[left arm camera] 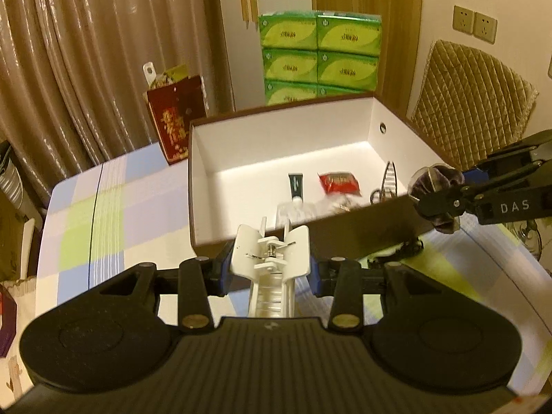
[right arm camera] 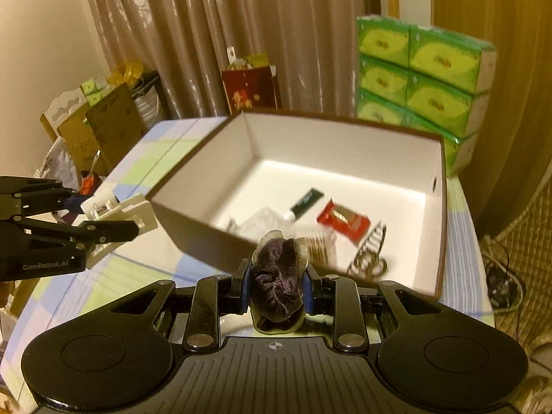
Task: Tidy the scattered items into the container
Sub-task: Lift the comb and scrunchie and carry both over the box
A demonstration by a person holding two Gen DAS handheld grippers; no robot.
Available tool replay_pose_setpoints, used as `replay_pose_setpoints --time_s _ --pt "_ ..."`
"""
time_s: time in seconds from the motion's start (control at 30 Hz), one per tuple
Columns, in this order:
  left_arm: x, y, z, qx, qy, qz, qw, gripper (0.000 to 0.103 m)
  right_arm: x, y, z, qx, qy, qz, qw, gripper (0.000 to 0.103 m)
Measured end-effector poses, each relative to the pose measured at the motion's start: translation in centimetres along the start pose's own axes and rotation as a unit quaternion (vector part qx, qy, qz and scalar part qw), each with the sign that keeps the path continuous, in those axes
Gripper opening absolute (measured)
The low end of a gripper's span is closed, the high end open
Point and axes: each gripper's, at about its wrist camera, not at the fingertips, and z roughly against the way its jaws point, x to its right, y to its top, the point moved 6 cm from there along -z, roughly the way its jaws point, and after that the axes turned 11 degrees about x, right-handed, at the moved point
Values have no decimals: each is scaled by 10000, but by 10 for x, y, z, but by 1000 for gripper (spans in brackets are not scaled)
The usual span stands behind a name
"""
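Observation:
A brown box with a white inside [left arm camera: 376, 145] [right arm camera: 345, 148] stands on the checked tablecloth. In it lie a dark tube [left arm camera: 296, 186] [right arm camera: 305, 201], a red packet [left arm camera: 339, 183] [right arm camera: 343, 220], a clear plastic piece [left arm camera: 293, 210] [right arm camera: 260, 222] and a metal hair clip [left arm camera: 388, 183] [right arm camera: 372, 248]. My left gripper [left arm camera: 270, 265] [right arm camera: 114, 227] is shut on a white plastic clip [left arm camera: 272, 252] [right arm camera: 120, 217], just before the box's near wall. My right gripper [right arm camera: 276, 289] [left arm camera: 436, 200] is shut on a dark purple scrunchie [right arm camera: 279, 283] [left arm camera: 434, 181] at the box's near right edge.
A red gift bag [left arm camera: 174, 120] [right arm camera: 248, 86] and stacked green tissue packs [left arm camera: 319, 55] [right arm camera: 421, 79] stand behind the box. A quilted chair back [left arm camera: 472, 103] is at the right. Boxes and bags [right arm camera: 100, 124] sit beyond the table's left edge. A curtain hangs behind.

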Motion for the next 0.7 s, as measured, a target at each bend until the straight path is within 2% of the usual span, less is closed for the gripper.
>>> replay_pose_setpoints --time_s 0.37,0.7 --pt "2 48 -37 260 -136 -136 9995 36 7 42 -30 246 47 120 9996 26" --pt "-1 64 -72 226 -234 -97 9994 36 21 53 -58 252 23 170 9995 26"
